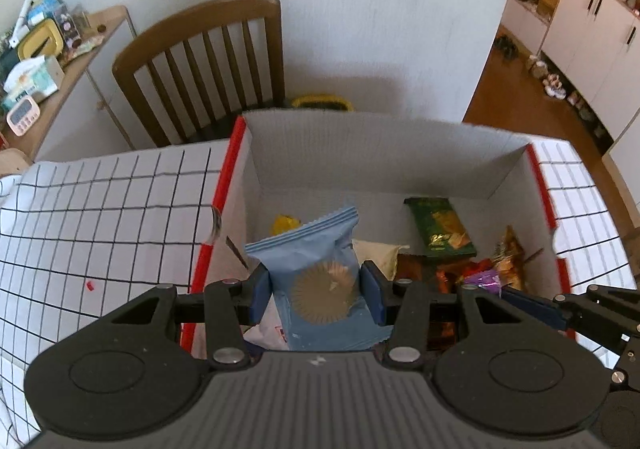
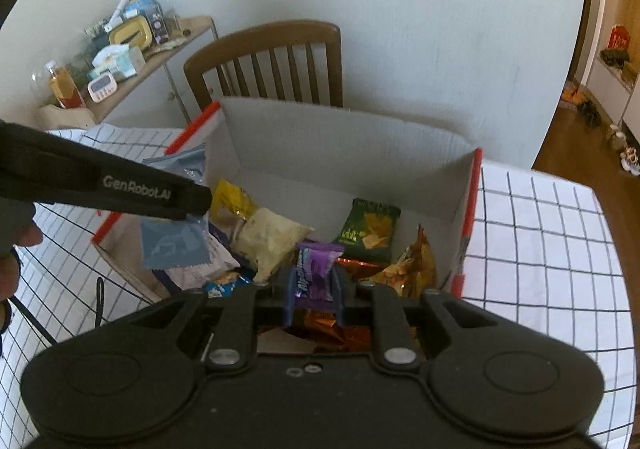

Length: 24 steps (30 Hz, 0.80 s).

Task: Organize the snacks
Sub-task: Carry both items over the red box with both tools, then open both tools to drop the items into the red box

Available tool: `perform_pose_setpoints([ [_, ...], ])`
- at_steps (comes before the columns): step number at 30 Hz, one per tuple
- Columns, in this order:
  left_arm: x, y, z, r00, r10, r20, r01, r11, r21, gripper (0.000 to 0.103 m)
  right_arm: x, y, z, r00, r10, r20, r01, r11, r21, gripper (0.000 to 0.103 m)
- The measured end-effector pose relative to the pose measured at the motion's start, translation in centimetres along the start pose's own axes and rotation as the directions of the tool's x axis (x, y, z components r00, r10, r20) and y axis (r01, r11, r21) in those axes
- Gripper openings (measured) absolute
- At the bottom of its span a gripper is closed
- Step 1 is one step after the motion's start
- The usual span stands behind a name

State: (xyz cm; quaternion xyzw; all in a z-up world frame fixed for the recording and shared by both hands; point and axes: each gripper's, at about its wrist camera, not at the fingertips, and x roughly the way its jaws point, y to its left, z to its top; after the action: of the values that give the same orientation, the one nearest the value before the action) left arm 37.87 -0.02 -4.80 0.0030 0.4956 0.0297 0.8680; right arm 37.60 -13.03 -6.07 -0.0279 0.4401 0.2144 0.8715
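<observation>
While the left gripper (image 1: 316, 289) squeezes a blue snack bag (image 1: 320, 273) over the white box (image 1: 360, 153), the right gripper (image 2: 314, 285) pinches a purple packet (image 2: 316, 273) above the snack pile, with green chips (image 2: 370, 229) at one o'clock.

Between the fingers of the left gripper (image 1: 316, 289), the blue packet (image 1: 320, 273) covers most of a white wrapper (image 1: 266, 333) just beneath it, whose red print is too small to read, and the packet's lower edge is lost behind the gripper body. Between the fingers of the right gripper (image 2: 314, 287), the purple packet (image 2: 314, 273) carries lettering too blurred to read, and it hides most of the orange foil packet (image 2: 320, 323) below it. To the left of those fingers the other gripper's arm crosses the same blue packet (image 2: 176, 245), covering its middle, and the yellow packet (image 1: 285, 224) beyond the left fingers shows only a corner.
</observation>
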Motion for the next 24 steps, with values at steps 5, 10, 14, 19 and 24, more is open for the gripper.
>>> perform_pose_setpoints([
  [5,2.1,0.1,-0.3,0.999,-0.010,-0.034,0.010,1.000,0.001,0.047,1.7,0.0,-0.4,0.999,0.001,-0.038,-0.001,1.000,-0.009,0.018],
  [10,3.5,-0.4,-0.9,0.998,-0.010,-0.058,0.012,1.000,0.023,0.047,2.8,0.1,-0.7,0.998,0.001,-0.068,-0.002,1.000,-0.017,0.018],
  [14,4.1,-0.4,-1.4,0.997,-0.016,-0.082,0.017,1.000,0.013,0.048,3.2,0.0,-0.9,0.997,-0.001,-0.083,0.000,1.000,-0.012,0.018],
  [19,3.3,0.1,-1.7,0.996,-0.050,-0.069,0.048,0.998,-0.033,0.057,2.7,-0.3,-1.1,0.997,0.008,-0.076,-0.007,1.000,0.013,0.019],
  [24,1.6,0.3,-2.1,0.997,-0.069,-0.036,0.068,0.997,-0.044,0.058,1.4,-0.5,-1.3,0.998,0.026,-0.055,-0.024,0.999,0.036,0.020],
])
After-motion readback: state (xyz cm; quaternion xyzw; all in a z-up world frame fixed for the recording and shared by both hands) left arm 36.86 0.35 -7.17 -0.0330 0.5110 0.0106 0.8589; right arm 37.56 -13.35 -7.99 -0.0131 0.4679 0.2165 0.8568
